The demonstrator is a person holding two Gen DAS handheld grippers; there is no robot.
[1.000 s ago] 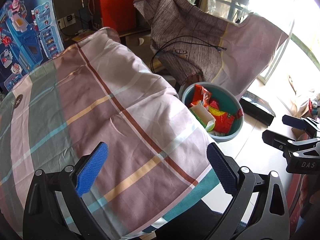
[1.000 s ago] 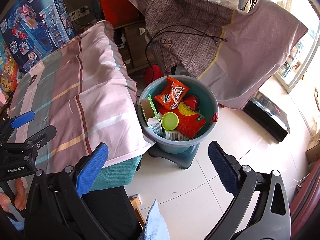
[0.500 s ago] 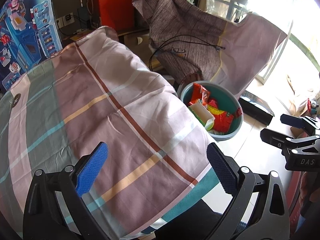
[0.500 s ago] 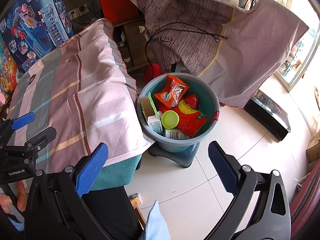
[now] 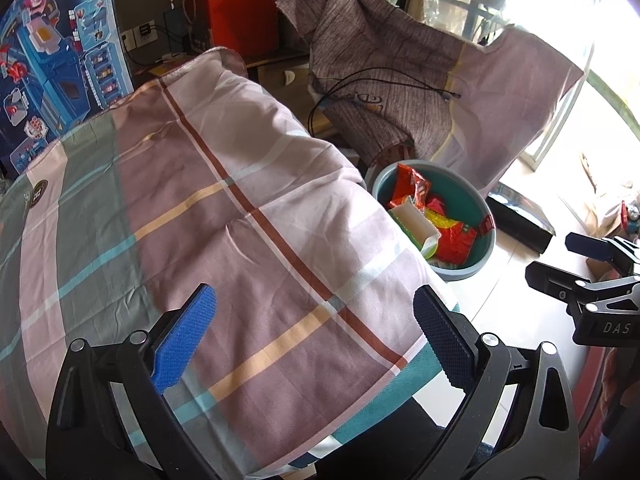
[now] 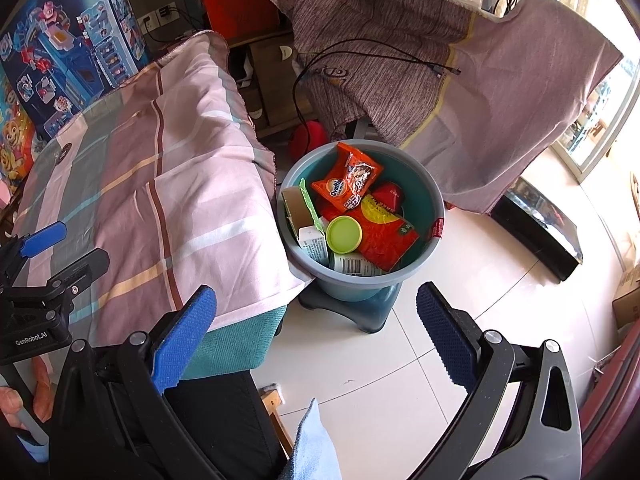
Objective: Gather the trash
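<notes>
A teal bucket [image 6: 436,204] stands on a small dark stool right of the cloth-covered table [image 6: 168,184]. It holds an orange snack packet [image 6: 346,178], a red wrapper [image 6: 386,236], a green lid [image 6: 344,235], a carton and a box. The left wrist view shows the same bucket [image 5: 478,200] past the table's right edge. My left gripper [image 5: 316,336] hangs open and empty over the checked cloth [image 5: 224,216]. My right gripper [image 6: 314,330] is open and empty above the floor, just before the bucket.
A draped brown and pink cloth [image 6: 460,68] with a black cable covers furniture behind the bucket. A toy box [image 6: 60,48] stands at the far left. A black flat object [image 6: 540,232] lies on the white tile floor at right. A hand [image 6: 16,404] holds the left gripper's handle.
Both grippers have drawn back slightly from the table and bucket, which look a little smaller. Both stay open and empty.
</notes>
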